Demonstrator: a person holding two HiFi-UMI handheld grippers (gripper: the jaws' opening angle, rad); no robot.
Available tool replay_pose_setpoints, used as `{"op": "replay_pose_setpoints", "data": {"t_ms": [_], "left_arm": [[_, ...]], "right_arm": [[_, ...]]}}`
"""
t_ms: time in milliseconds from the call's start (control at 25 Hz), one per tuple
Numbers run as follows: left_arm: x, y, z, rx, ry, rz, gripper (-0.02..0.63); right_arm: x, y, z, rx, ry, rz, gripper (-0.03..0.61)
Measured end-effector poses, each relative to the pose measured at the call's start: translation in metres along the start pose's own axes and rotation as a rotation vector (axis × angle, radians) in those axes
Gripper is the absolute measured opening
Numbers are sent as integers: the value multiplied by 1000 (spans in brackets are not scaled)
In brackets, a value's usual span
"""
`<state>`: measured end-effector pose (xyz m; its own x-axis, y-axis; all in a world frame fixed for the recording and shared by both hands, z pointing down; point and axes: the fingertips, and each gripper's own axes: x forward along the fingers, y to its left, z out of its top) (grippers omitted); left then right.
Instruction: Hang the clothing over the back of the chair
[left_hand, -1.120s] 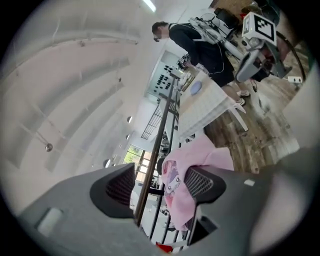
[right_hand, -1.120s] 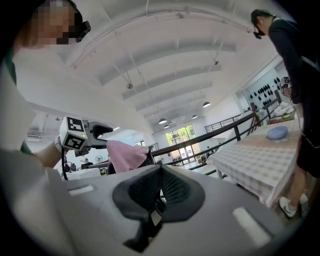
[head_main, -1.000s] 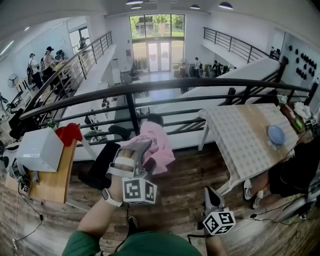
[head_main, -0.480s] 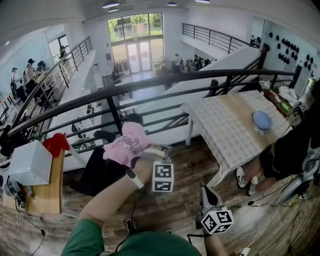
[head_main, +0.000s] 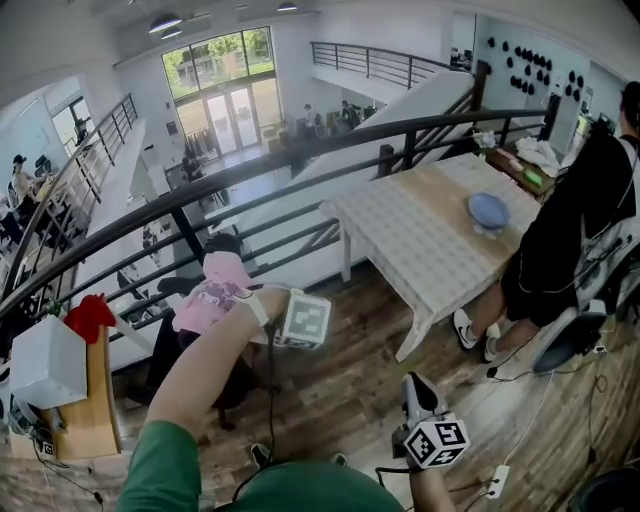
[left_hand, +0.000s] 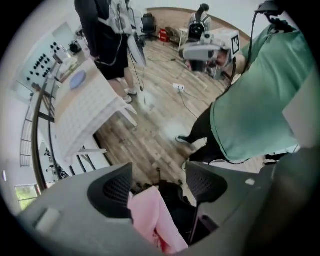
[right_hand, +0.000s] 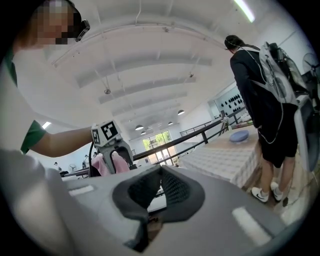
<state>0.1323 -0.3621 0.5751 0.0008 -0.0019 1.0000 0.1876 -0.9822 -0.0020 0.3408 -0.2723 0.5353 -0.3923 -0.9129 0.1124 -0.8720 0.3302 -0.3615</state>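
Left hand-held gripper (left_hand: 157, 190): pointing down, jaws spread, just been opening; pink clothing (left_hand: 150, 217) loose between, draped over black chair (head_main: 190, 350) back. Right hand-held gripper (right_hand: 159, 189): pressed together, empty.

The person's bare left arm (head_main: 205, 365), green-sleeved at the shoulder, reaches forward with the wrist bent down. The grey two-jaw left gripper (left_hand: 157, 186) points straight down. Its jaws have just been opening and stand wide apart, with a pink garment (left_hand: 152, 220) unpinched between them. The grey right gripper (right_hand: 160, 186) is held low and level, jaws together, empty.
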Motion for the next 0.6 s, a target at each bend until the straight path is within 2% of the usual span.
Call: {"op": "replay_pose_setpoints", "data": {"t_ms": [120,240,320,440,480,600], "left_arm": [[-42,30,9,-2,-82,184,344],[-77,43,17,25,-141,313,344],[-97,48,24,29,-210,403,344],[-125,56,22,-26,-331,602,335],[-133,56,16,-57,-368,675,304],[-150,43,-4,-180,-494,857,144]], "right_arm": [[-5,-1,2,-5,-6,-3,-9],[-2,2,5,-7,-13,12,-9],[3,5,4,-6,-8,24,-9],[13,11,-2,-5,11,46,-9],[16,14,-4,-6,17,54,-9],[28,24,-7,-17,30,84,-9]]}}
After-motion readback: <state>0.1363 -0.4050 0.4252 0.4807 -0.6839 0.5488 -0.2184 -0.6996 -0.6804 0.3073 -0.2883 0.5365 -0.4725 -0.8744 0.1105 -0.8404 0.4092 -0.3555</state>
